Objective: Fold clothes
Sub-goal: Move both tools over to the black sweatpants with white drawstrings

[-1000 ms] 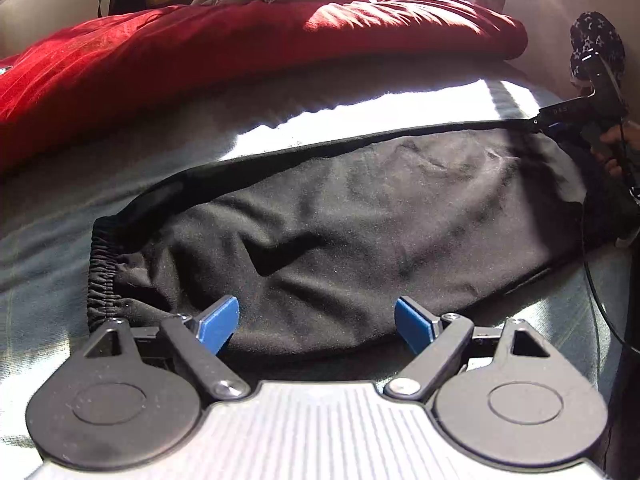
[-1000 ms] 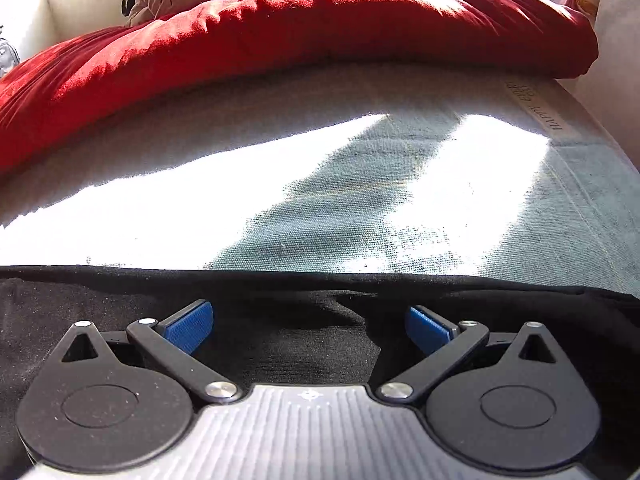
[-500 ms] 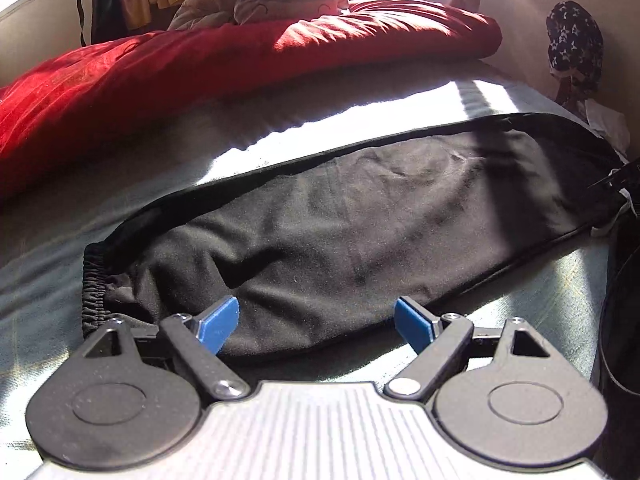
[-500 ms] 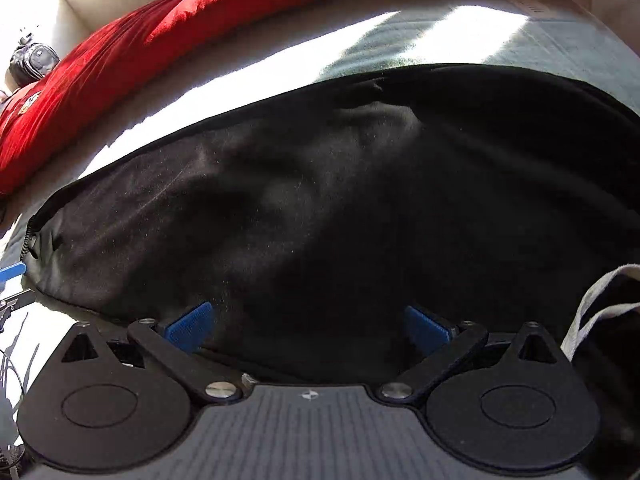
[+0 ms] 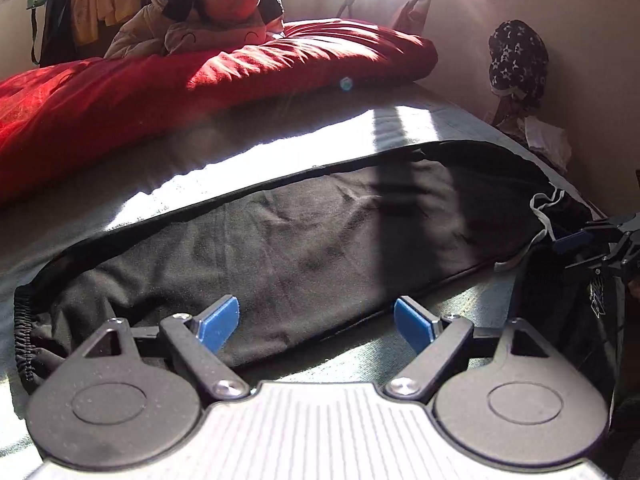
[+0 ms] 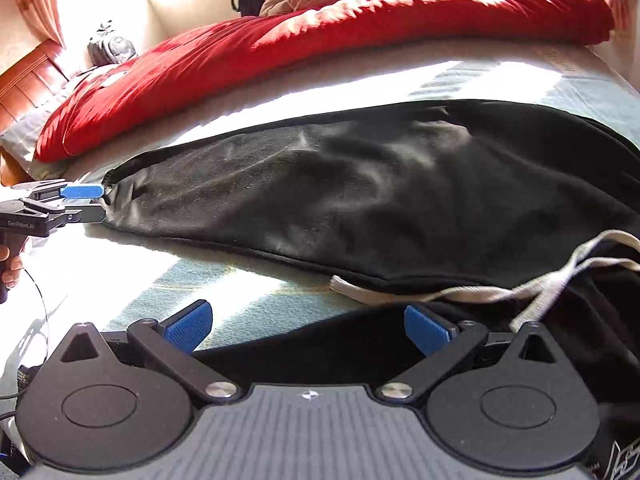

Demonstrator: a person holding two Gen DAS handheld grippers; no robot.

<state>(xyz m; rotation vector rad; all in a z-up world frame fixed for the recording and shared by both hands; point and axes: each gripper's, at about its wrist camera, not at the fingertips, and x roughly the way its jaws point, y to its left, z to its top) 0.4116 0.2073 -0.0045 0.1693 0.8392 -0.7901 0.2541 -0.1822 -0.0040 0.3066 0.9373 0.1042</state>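
Note:
Black trousers (image 5: 304,240) lie flat and folded lengthwise on the bed (image 5: 248,140), elastic cuff (image 5: 22,332) at the left, waist with a white drawstring (image 6: 460,292) at the right. They also show in the right wrist view (image 6: 360,192). My left gripper (image 5: 316,322) is open and empty over the near edge by the cuff; it also shows in the right wrist view (image 6: 90,202). My right gripper (image 6: 308,322) is open and empty by the waist, over dark cloth; it also shows in the left wrist view (image 5: 580,240).
A red quilt (image 5: 160,92) lies along the far side of the bed, with a person (image 5: 224,8) leaning on it. A wall (image 5: 540,20) and a star-patterned cloth (image 5: 518,58) stand at the right. A wooden headboard (image 6: 28,88) is at the left.
My right gripper drew back from the far edge of the trousers to the waist end at the near side. The left wrist view tilted up; the left gripper stayed by the cuff.

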